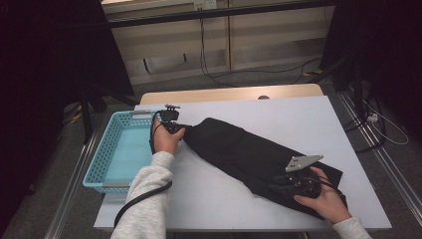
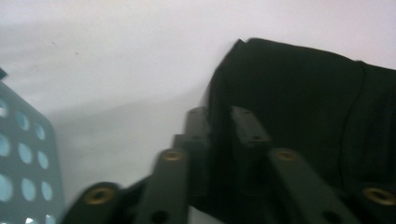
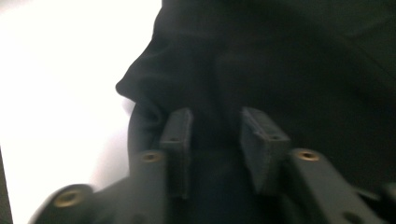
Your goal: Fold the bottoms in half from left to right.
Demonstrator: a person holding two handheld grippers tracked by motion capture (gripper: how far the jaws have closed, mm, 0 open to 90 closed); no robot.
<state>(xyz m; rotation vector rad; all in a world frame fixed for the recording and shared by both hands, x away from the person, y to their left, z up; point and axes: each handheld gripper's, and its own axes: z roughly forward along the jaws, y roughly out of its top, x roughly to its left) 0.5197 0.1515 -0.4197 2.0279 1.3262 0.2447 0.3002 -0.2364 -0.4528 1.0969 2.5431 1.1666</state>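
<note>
A black garment lies stretched slantwise across the white worktop, one end near the far left, the other at the near right edge. The left gripper sits at the garment's far-left end; in the left gripper view its jaws stand a little apart over the cloth's edge, with dark fabric in the gap, though whether the pads press on it cannot be told. The right gripper rests on the near-right end, a grey three-cornered plate on top. Its jaws stand parted with black cloth bunched between and below them — the pads do not clearly pinch it.

A pale blue perforated basket stands just beside the left hand, along the worktop's left edge, close to the garment's end. Beyond the white sheet runs a strip of bare wood, and cables trail over the floor behind. Nothing lies on the garment besides the grippers.
</note>
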